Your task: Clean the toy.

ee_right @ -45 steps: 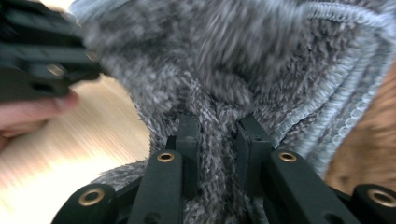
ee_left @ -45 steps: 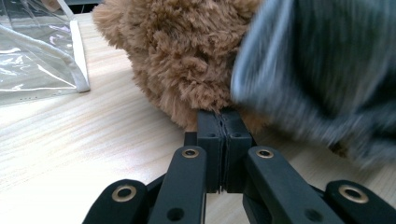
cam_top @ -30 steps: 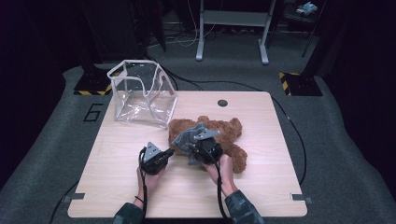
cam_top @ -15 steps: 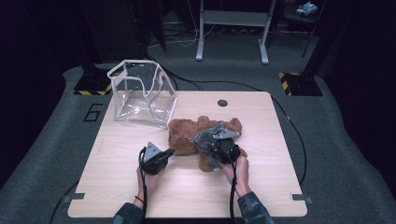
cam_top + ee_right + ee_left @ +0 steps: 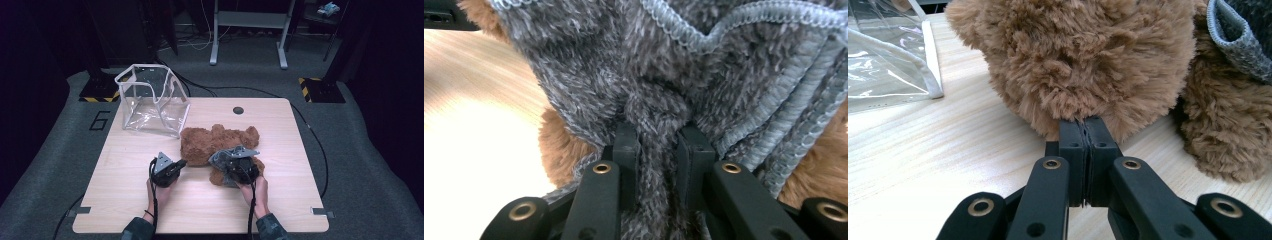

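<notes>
A brown plush teddy bear (image 5: pixel 210 140) lies in the middle of the wooden table (image 5: pixel 125 200). A grey fleece cloth (image 5: pixel 224 158) with a stitched hem sits on the bear's near right part. My right gripper (image 5: pixel 231 163) is shut on a bunched fold of this cloth (image 5: pixel 664 65), with the fold pinched between the pads (image 5: pixel 658 135). Brown fur (image 5: pixel 561 150) shows under the cloth. My left gripper (image 5: pixel 184 162) rests on the table at the bear's near left side. Its jaws are shut, and their tips (image 5: pixel 1086 122) touch the bear's fur (image 5: pixel 1083 55).
A clear plastic bag (image 5: pixel 150 100) with white trim stands open at the table's far left, and its edge (image 5: pixel 883 60) lies just left of the bear. A round dark grommet (image 5: pixel 238 110) sits near the far edge. Bare wood lies along the near side and right.
My right gripper has carried the grey cloth rightward and toward the near edge, from the bear's middle to its near right part, and lower. The left gripper has stayed put.
</notes>
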Demonstrator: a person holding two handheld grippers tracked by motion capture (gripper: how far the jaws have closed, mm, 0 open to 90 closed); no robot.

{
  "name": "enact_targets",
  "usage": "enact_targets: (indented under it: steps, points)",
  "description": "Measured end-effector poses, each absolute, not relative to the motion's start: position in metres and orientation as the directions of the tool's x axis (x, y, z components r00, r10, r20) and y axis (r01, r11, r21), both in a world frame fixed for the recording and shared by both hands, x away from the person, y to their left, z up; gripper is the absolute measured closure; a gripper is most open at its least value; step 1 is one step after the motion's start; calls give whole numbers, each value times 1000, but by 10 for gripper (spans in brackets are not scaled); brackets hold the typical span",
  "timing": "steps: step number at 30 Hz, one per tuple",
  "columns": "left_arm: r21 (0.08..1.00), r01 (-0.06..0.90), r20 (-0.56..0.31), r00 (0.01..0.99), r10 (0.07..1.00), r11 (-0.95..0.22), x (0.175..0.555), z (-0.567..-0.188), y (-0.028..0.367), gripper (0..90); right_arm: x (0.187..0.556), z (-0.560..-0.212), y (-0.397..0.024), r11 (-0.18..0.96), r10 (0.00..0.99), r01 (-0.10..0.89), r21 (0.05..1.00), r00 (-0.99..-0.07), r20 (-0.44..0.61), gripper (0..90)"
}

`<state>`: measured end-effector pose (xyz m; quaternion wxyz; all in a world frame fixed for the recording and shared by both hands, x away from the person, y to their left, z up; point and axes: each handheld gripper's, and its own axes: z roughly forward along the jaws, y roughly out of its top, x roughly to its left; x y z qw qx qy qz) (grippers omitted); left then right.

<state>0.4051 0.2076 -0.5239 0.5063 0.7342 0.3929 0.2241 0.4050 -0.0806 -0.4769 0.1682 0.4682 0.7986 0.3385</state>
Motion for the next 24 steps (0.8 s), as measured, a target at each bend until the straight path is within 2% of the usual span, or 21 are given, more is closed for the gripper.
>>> enact_targets:
  steps: [11,16,24]
  points:
    - [919,354,-78,593,801,-172,405,-524,208,885,412,-444,-75,337,857,578,743,-516,13,745]
    - [921,349,-76,593,802,-171,405,-524,208,885,415,-462,-71,354,852,595,722,-524,14,747]
    - [922,348,-75,593,802,-171,405,-524,208,885,410,-470,-75,354,852,618,702,-523,31,745]
